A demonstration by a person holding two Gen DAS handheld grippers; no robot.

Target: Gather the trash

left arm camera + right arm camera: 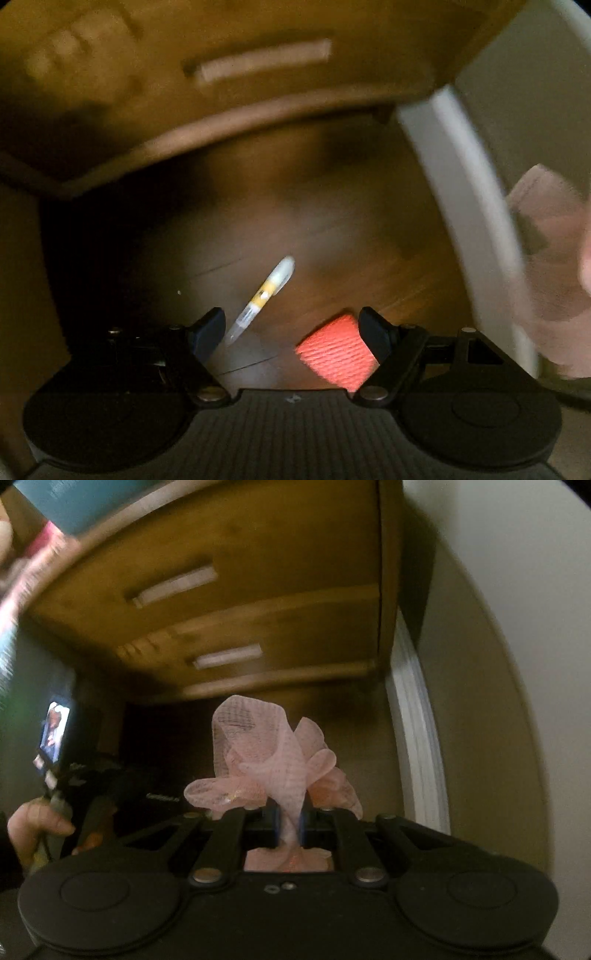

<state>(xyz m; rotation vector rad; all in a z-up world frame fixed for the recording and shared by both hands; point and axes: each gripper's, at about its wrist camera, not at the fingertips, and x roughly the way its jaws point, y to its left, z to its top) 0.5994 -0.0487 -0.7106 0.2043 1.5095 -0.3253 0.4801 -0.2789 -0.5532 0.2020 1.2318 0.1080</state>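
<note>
Left wrist view: left gripper (291, 334) stands open above the floor (332, 236), a small tube (264, 293) lying just past its left finger and an orange block (336, 350) against its right finger; the tube looks light, stiff and smooth, best pinched mid-length. Right wrist view: right gripper (290, 827) is clamped on pink mesh (275, 764), held up before a cabinet (240, 590); the mesh appears feather-light, soft and springy, so a bunched waist gives the surest hold.
</note>
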